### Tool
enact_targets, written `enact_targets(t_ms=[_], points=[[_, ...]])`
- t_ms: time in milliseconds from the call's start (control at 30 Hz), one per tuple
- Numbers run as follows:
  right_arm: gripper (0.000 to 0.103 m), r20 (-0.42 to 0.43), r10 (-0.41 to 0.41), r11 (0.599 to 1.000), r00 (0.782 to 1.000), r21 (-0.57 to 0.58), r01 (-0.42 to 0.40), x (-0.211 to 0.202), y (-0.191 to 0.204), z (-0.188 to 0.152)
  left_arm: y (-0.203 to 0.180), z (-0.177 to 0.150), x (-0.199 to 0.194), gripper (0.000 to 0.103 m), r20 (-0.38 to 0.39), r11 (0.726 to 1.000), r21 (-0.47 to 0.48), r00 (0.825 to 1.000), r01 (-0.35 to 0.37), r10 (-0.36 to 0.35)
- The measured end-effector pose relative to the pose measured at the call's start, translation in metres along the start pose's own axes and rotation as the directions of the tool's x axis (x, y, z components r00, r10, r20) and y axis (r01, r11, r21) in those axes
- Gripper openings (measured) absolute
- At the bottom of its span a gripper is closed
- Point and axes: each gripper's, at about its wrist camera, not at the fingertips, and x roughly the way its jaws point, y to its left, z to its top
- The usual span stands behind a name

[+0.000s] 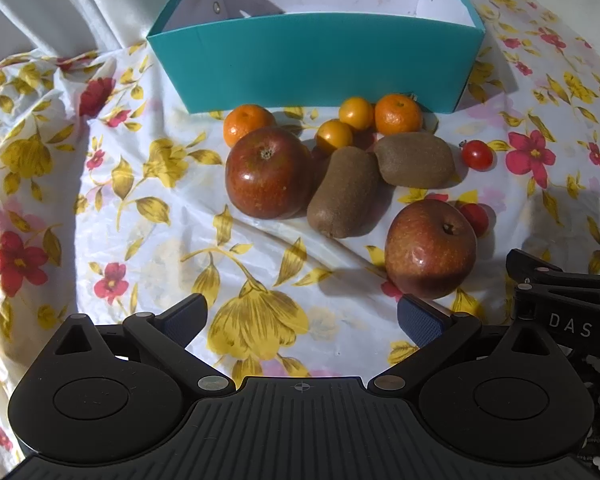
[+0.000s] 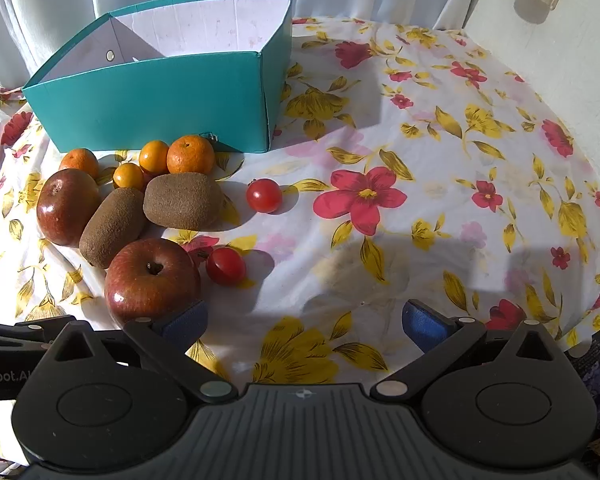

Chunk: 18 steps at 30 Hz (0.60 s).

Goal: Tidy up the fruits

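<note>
A teal box (image 1: 316, 60) (image 2: 156, 96) with a white inside stands at the back of the table. In front of it lie fruits: two red apples (image 1: 266, 172) (image 1: 430, 250) (image 2: 66, 206) (image 2: 152, 278), two kiwis (image 1: 344, 192) (image 1: 416, 160) (image 2: 112, 226) (image 2: 182, 200), several small oranges (image 1: 246, 122) (image 2: 190, 154) and two cherry tomatoes (image 1: 477, 155) (image 2: 264, 195) (image 2: 225, 266). My left gripper (image 1: 302, 320) is open, below the fruits. My right gripper (image 2: 304, 320) is open too; its left finger (image 2: 184, 320) is close to the near apple.
A floral cloth (image 1: 100, 200) (image 2: 440, 184) covers the table. White curtains (image 1: 60, 4) hang behind the box, and a pale wall (image 2: 560, 60) stands at the right. The right gripper's body (image 1: 560, 300) shows at the edge of the left wrist view.
</note>
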Motion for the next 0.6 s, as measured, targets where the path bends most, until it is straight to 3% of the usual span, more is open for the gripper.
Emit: enact_targets(t_ms=[600], points=[[0.103, 0.000, -0.001, 1.000, 1.000, 0.014, 0.001, 0.0007, 0.0001, 0.0016, 0.0017, 0.0028, 0.0035, 0.103, -0.004, 1.000, 0.006, 1.000, 0.004, -0.004]])
